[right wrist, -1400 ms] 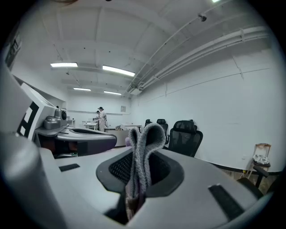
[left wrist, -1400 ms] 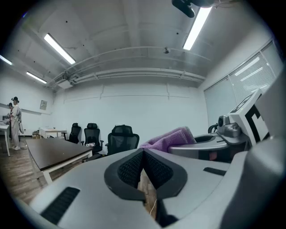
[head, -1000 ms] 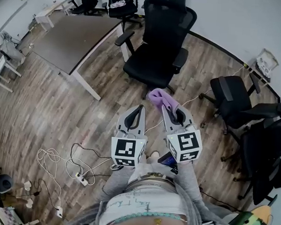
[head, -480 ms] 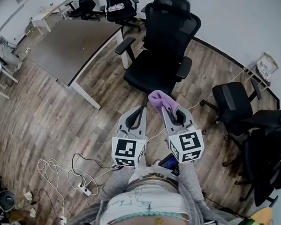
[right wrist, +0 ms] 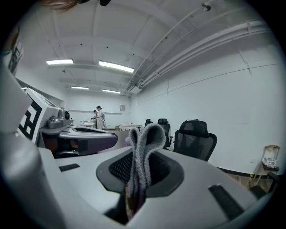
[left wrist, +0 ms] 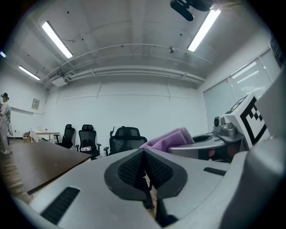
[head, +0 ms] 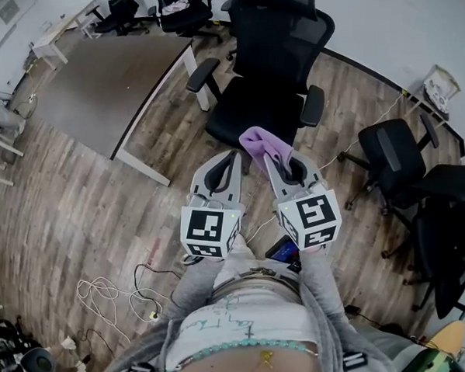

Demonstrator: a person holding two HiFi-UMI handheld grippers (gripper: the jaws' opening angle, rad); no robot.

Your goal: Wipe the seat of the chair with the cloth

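A black office chair (head: 256,109) stands straight ahead of me, its seat bare and its backrest (right wrist: 195,139) facing me in the right gripper view. My right gripper (head: 271,154) is shut on a folded purple cloth (head: 262,146), which sticks out past its jaws above the seat's near edge. The same cloth (right wrist: 142,154) looks grey and pinched between the pads. My left gripper (head: 227,167) is shut with nothing in it, just left of the right one. The cloth (left wrist: 167,138) shows to its right in the left gripper view.
A grey-brown table (head: 106,74) with white legs stands at the left. More black chairs (head: 389,162) crowd the right side and the far wall (head: 176,3). White cables and a power strip (head: 106,295) lie on the wood floor at lower left. A person (right wrist: 99,117) stands far off.
The view has closed in on the chair, which now sits nearer and more central. Both grippers keep their hold and pose, the cloth now over the seat's front edge.
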